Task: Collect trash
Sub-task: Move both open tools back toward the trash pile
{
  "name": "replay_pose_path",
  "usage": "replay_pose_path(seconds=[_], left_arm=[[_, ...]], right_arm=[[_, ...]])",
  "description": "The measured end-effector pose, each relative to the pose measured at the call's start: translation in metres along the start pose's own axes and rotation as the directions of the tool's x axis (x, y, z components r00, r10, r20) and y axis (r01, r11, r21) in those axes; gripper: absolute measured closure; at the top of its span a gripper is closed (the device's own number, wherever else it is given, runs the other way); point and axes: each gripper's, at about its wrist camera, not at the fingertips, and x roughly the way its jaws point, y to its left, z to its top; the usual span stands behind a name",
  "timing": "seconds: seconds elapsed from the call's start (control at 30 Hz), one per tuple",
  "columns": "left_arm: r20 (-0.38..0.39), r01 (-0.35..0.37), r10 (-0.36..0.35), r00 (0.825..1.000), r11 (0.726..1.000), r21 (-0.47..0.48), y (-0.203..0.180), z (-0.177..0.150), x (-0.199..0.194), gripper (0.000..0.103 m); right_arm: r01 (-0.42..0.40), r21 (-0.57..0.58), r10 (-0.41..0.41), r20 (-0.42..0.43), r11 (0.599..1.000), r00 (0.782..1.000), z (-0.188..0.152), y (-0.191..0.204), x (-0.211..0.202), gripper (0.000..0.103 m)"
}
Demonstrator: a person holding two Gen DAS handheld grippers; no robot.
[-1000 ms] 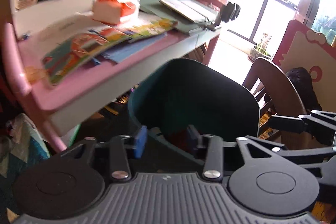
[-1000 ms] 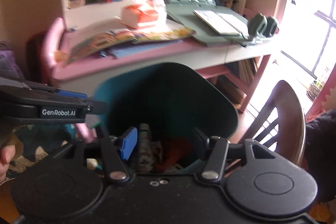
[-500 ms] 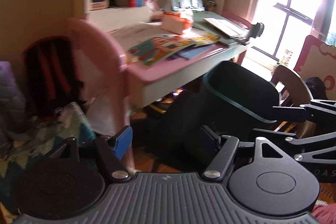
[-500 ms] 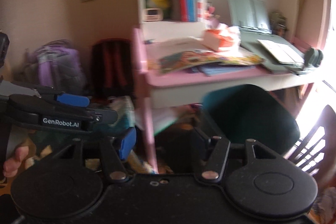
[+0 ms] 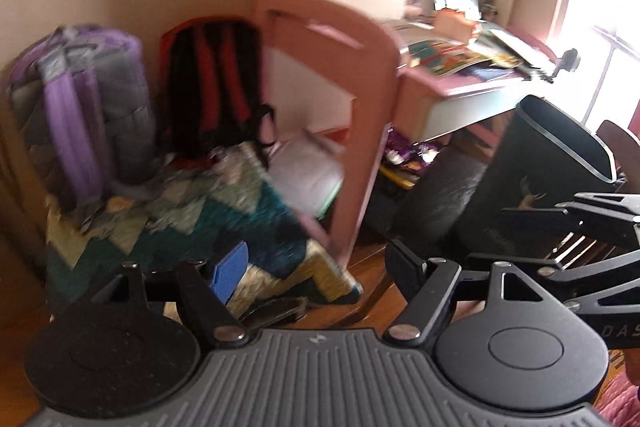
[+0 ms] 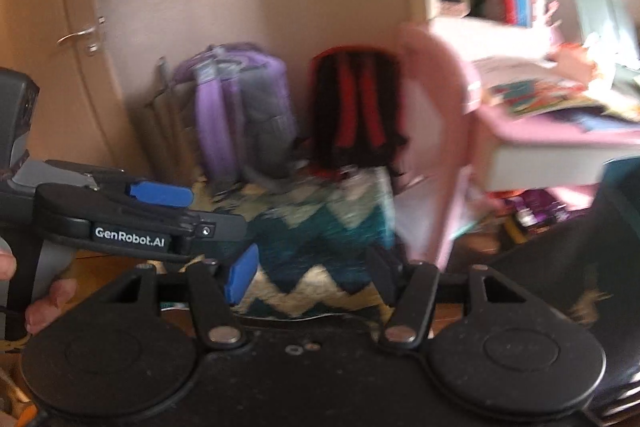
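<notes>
A child's room, blurred: a purple backpack (image 5: 76, 99) and a red-and-black backpack (image 5: 216, 83) lean on the wall behind a zigzag blanket (image 5: 192, 223), beside the pink desk (image 5: 460, 91). The dark trash bin (image 5: 560, 163) stands off the desk's front edge. The left gripper (image 5: 316, 269), just widened, and the right gripper (image 6: 310, 267) both gape empty. Wrappers (image 5: 404, 155) under the desk look like the next trash; slowing the sweep would help.
</notes>
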Motion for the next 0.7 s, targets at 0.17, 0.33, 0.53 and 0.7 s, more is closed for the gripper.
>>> replay_pose_path(seconds=[0.17,0.33,0.53,0.7], left_arm=[[-0.041,-0.024,0.021,0.999,0.998,-0.059,0.045,-0.033,0.009,0.023],[-0.096,-0.063,0.052,0.994,0.992,-0.110,0.091,-0.075,0.031,0.017],[-0.172,-0.131,0.096,0.980,0.969,-0.209,0.154,-0.128,0.084,0.006],[-0.261,-0.202,0.124,0.957,0.933,-0.299,0.204,-0.174,0.139,0.003]], right_arm=[[-0.059,-0.016,0.058,-0.041,0.998,0.997,-0.022,0.024,0.043,0.043],[-0.118,0.003,0.118,-0.092,0.993,0.989,-0.048,0.041,0.095,0.041],[-0.150,0.010,0.148,-0.213,0.989,0.966,-0.089,0.055,0.178,0.037],[-0.150,-0.045,0.127,-0.322,0.988,0.938,-0.139,0.068,0.252,0.036]])
